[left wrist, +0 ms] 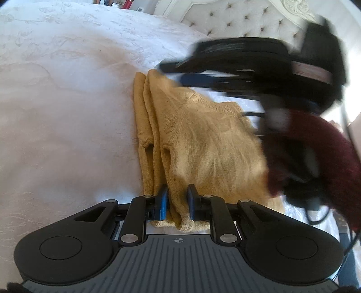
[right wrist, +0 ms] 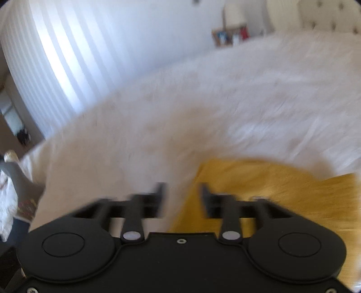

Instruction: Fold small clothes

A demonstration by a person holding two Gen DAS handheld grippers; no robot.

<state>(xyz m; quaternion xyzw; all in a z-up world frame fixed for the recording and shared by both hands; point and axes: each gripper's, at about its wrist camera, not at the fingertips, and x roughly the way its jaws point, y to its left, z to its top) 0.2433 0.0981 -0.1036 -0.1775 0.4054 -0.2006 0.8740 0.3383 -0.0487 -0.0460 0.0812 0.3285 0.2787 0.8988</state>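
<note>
A mustard-yellow knit garment [left wrist: 198, 139] lies partly folded on the white bedspread [left wrist: 67, 112], its sleeves doubled along the left side. My left gripper [left wrist: 178, 202] is shut on a fold of its near edge, with cloth bunched between the blue pads. My right gripper [left wrist: 225, 74] shows blurred in the left wrist view, over the garment's far end. In the right wrist view my right gripper [right wrist: 182, 196] is open and empty, just above the garment's edge [right wrist: 270, 191], and the frame is motion-blurred.
A tufted white headboard [left wrist: 243, 20] stands at the back right. A dark red sleeve [left wrist: 315, 153] of the person's arm is at the right. White striped curtains [right wrist: 67, 56] hang beyond the bed, with a small shelf [right wrist: 230, 36] of items behind.
</note>
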